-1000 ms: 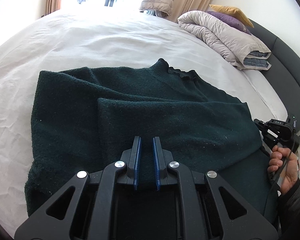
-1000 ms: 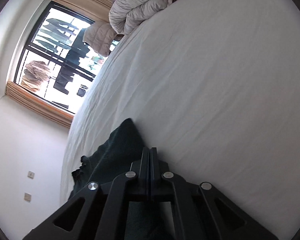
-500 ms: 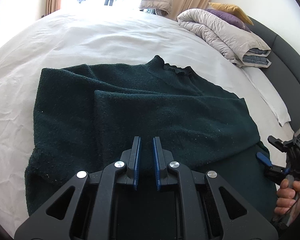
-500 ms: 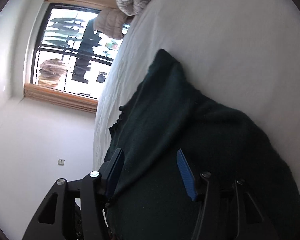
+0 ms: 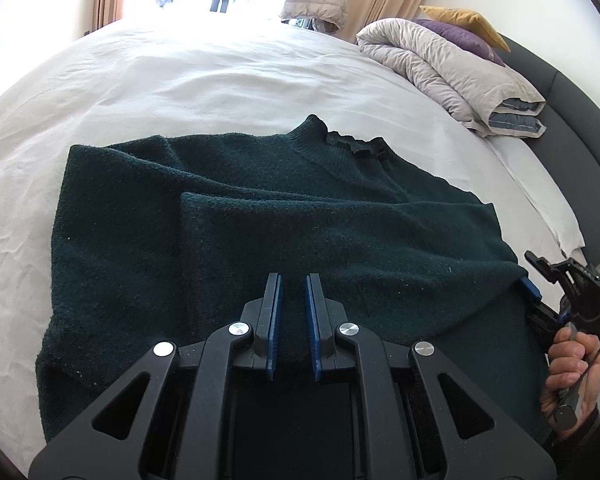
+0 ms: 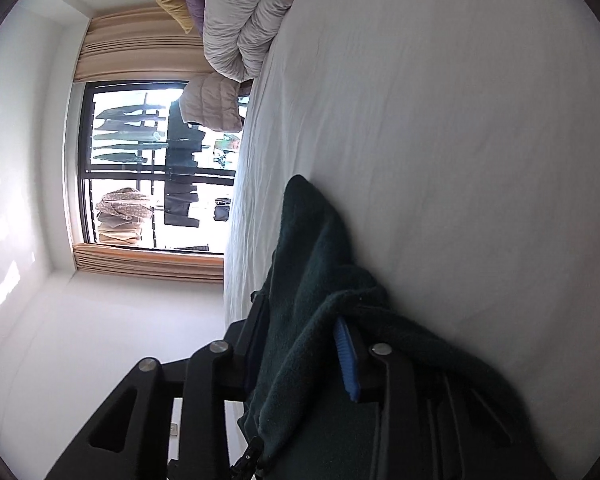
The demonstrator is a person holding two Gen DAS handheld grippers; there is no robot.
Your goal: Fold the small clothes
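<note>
A dark green sweater lies spread on a bed under a wrinkled white sheet, collar toward the bright window; a rolled duvet and pillows sit by the grey headboard; the left claw is clenched on the sweater's near hem; the right claw stands released, knit draped between its fingers.

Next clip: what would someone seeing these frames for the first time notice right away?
A dark green sweater lies spread on the white bed sheet, one side already folded over the middle, collar pointing toward the bright window. The left gripper sits at its near hem with fabric between its blue pads, while the right gripper works the sweater's right edge. A rolled grey duvet sits by the dark headboard.
</note>
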